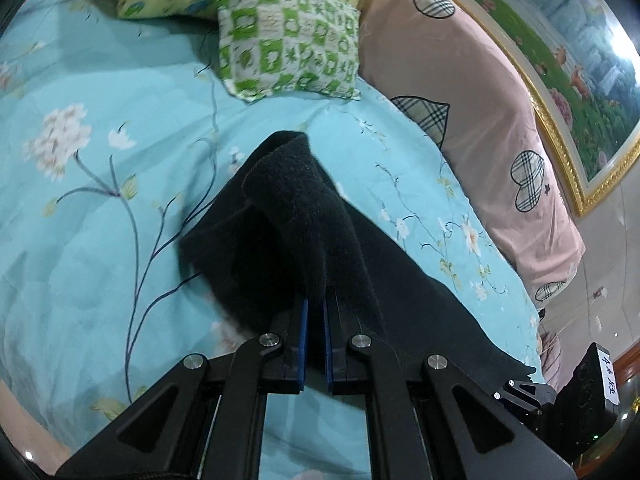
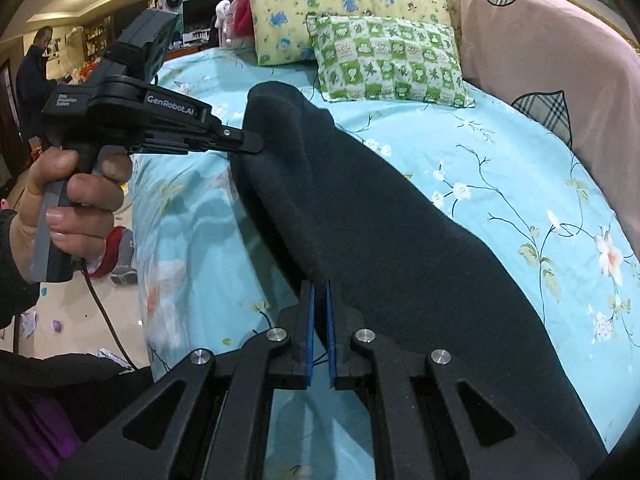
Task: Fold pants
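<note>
Pants (image 2: 360,208) hang lifted over the bedspread (image 2: 500,168) because both the left gripper (image 1: 314,300) and right gripper (image 2: 319,284) pinch one edge, fingers nearly closed, ready to fold over.

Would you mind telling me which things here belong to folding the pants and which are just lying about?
Part of the job:
- black pants
- left gripper, shut on the pants
- right gripper, shut on the pants
- bedspread, the folding surface

Just lying about:
- green checked pillow
- yellow pillow
- pink cushion
</note>
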A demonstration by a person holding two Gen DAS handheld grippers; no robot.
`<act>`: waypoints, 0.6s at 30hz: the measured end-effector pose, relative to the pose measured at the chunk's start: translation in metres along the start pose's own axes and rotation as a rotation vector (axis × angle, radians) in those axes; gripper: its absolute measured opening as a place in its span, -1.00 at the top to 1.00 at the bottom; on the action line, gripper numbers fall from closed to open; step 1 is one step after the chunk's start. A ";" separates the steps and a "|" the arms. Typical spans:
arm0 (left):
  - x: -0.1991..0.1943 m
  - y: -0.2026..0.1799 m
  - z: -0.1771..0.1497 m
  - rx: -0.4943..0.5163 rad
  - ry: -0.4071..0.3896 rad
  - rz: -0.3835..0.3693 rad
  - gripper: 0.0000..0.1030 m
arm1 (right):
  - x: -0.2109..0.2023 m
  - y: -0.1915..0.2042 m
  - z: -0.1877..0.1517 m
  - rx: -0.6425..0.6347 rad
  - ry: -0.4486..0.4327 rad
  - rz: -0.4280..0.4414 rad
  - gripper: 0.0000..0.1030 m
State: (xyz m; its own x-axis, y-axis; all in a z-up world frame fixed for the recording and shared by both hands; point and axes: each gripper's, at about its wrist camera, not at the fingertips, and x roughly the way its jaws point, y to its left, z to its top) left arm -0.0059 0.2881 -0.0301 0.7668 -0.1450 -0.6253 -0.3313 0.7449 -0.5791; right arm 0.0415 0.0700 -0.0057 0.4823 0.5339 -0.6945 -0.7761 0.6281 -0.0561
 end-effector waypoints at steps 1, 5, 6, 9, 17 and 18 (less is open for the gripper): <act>0.000 0.003 -0.001 -0.003 0.003 0.001 0.91 | 0.001 0.001 -0.001 -0.001 0.005 -0.002 0.88; 0.003 0.009 -0.008 -0.008 0.013 0.004 0.90 | 0.007 0.002 -0.002 -0.010 0.025 0.000 0.88; 0.002 0.010 -0.009 -0.007 0.014 0.005 0.90 | 0.008 0.004 -0.003 -0.018 0.031 -0.003 0.88; 0.004 0.012 -0.011 -0.009 0.023 0.004 0.90 | 0.010 0.005 -0.004 -0.025 0.041 -0.005 0.88; -0.009 0.015 -0.014 0.001 0.026 0.019 0.81 | 0.011 -0.004 -0.004 0.043 0.043 0.031 0.77; -0.013 0.017 -0.013 -0.003 0.024 0.024 0.76 | 0.009 -0.005 -0.004 0.049 0.039 0.037 0.76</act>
State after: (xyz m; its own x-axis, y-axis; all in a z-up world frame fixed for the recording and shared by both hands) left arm -0.0284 0.2941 -0.0391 0.7451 -0.1425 -0.6516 -0.3511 0.7467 -0.5649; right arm 0.0483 0.0696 -0.0146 0.4367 0.5354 -0.7230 -0.7718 0.6358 0.0047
